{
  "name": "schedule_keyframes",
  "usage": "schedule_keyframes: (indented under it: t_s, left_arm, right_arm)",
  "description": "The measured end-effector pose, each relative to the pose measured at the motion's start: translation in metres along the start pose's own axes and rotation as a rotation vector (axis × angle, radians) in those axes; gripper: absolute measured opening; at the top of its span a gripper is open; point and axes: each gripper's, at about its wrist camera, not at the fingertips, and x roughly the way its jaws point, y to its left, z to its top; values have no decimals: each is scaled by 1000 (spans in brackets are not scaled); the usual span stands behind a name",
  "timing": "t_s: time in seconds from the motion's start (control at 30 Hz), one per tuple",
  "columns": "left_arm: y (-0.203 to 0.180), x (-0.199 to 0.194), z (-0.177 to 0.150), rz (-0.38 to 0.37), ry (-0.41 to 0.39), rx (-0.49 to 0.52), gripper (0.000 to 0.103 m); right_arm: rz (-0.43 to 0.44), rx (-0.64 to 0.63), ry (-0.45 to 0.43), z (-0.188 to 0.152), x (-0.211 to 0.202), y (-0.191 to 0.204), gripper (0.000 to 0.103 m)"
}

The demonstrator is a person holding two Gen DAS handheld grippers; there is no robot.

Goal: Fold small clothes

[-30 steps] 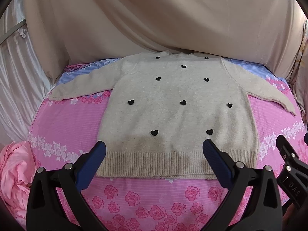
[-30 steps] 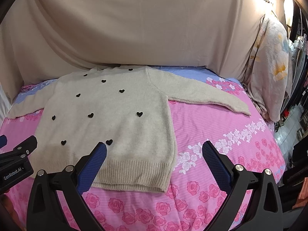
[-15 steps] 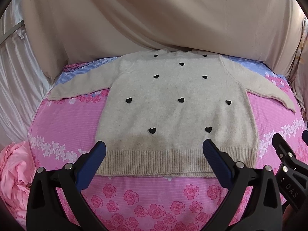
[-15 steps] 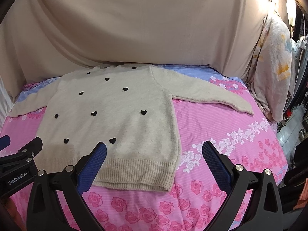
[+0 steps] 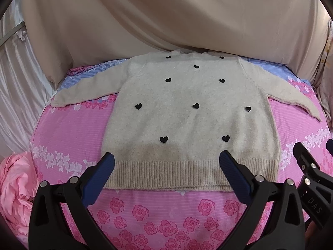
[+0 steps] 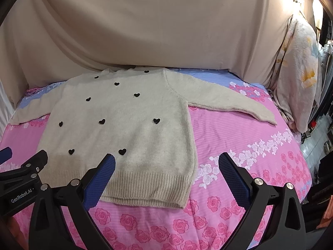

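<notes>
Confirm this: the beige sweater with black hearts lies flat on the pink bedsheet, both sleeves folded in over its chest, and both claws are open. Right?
Not quite. The sleeves are not folded in: both lie spread outward on the bedsheet, as the right wrist view shows. The sweater does lie flat, and the left claw and right claw are open.

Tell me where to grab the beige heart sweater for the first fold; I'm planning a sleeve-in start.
Probably the cuffs. The sweater lies flat, front up, sleeves spread. The right gripper, open, could pinch the right sleeve's cuff from the outer side; the left gripper, also open, the left cuff likewise. Each cuff is a free edge on the pink sheet.
</notes>
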Motion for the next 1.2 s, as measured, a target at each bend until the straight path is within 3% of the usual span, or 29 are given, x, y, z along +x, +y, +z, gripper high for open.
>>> schedule_keyframes:
  t_s: [1.2]
  left_arm:
    - [-1, 5, 1, 4, 14, 4, 98]
  right_arm:
    - [9, 8, 9, -1, 6, -1, 98]
